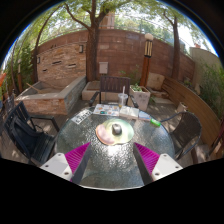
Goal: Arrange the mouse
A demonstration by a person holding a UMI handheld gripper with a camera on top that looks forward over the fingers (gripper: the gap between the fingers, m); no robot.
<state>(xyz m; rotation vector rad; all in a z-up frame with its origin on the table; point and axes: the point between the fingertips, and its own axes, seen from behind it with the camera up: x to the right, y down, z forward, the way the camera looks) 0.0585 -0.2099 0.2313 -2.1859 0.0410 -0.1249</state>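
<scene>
Hand-held gripper [110, 160]: two fingers spread wide, pink pads [72, 158] facing inward, nothing held. Mouse [116, 129]: small, rounded, pale with a greenish top, sitting on a light rectangular mat [104, 132] ahead of the fingers and roughly centred between their lines, well short of contact. Handling, as judged: light, rigid plastic shell, smooth and somewhat slippery on its domed back; best taken across the two long sides, low on the body, where the walls run closest to parallel. Tabletop [150, 135]: round, glass-like, glossy, reflecting sky and branches. Beyond the mouse, a small upright item [124, 100], too small to identify. Surroundings: dark patio chairs [28, 132] ringing the tabletop, brick wall [75, 55], raised planters [52, 98], tree trunk [92, 45].
</scene>
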